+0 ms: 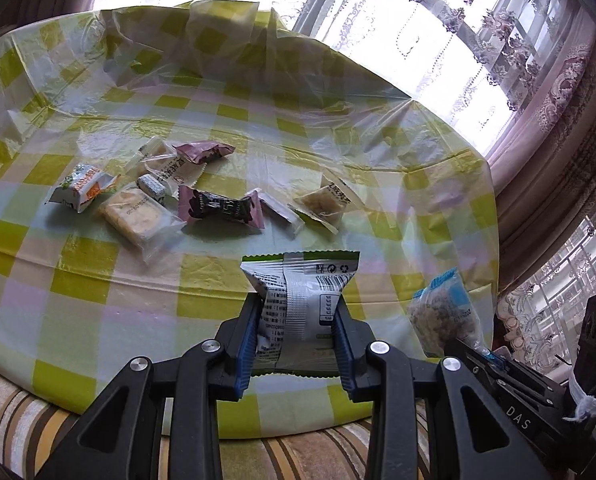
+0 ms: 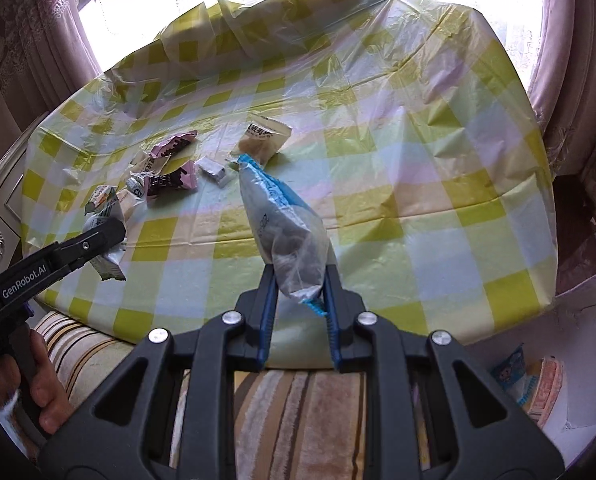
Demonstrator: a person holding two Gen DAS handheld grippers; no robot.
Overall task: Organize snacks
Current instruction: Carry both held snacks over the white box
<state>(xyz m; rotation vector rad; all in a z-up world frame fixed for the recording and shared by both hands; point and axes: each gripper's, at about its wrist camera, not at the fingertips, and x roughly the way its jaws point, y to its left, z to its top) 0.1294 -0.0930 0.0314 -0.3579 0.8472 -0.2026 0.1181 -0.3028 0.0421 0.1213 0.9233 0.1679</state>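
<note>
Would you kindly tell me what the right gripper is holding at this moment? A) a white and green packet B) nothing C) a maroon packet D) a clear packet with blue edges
D: the right gripper has its pads pressed on the clear packet with blue edges, lifted above the checked tablecloth.

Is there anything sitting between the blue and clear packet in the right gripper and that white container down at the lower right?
Nothing visible does. The right gripper holds the blue and clear packet above the checked tablecloth; the white container lies beyond the table's near right edge, with only bare cloth between.
</note>
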